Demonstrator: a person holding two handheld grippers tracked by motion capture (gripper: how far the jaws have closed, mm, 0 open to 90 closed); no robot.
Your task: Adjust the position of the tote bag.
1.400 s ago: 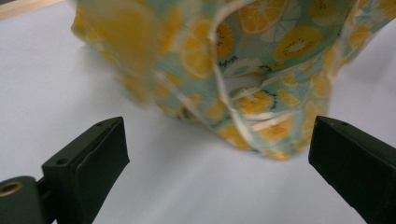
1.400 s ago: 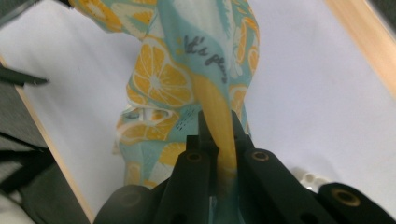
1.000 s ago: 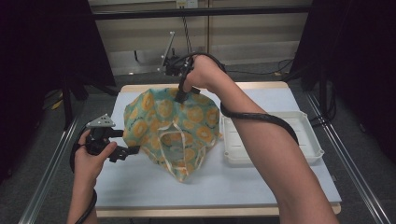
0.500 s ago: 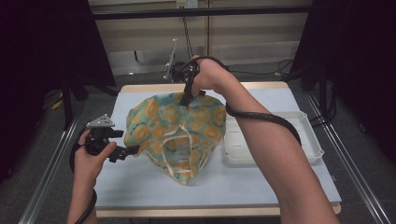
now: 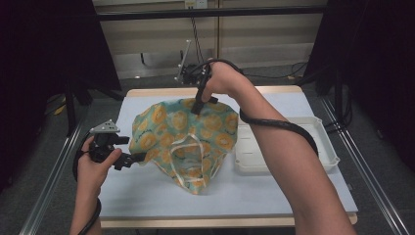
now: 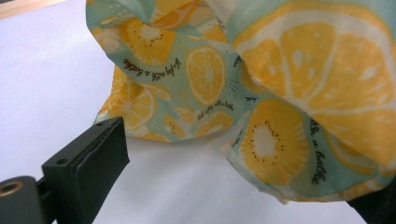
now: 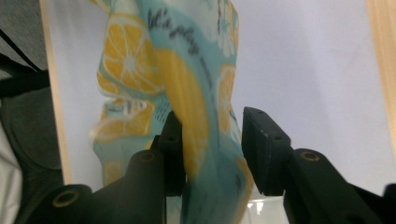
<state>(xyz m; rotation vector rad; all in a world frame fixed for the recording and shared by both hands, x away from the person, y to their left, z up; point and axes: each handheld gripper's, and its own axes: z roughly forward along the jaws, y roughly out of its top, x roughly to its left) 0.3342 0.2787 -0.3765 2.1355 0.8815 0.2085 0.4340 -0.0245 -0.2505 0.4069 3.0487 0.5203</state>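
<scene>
Cloth (image 5: 183,134) edges sit inside table (image 5: 147,196), tray (image 5: 286,156) beside.

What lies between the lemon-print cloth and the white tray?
Only a narrow strip of bare table; in the high view the lemon-print cloth ends just beside the white tray.

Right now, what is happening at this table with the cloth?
A person works a lemon-print cloth bag with two hand-held grippers on the white table. The left gripper holds the bag's near-left edge low by the table. The right gripper is at the bag's far edge; its jaws have just been opening, and a fold of the cloth is between them, with a gap at one pad. A white tray sits to the right.
</scene>
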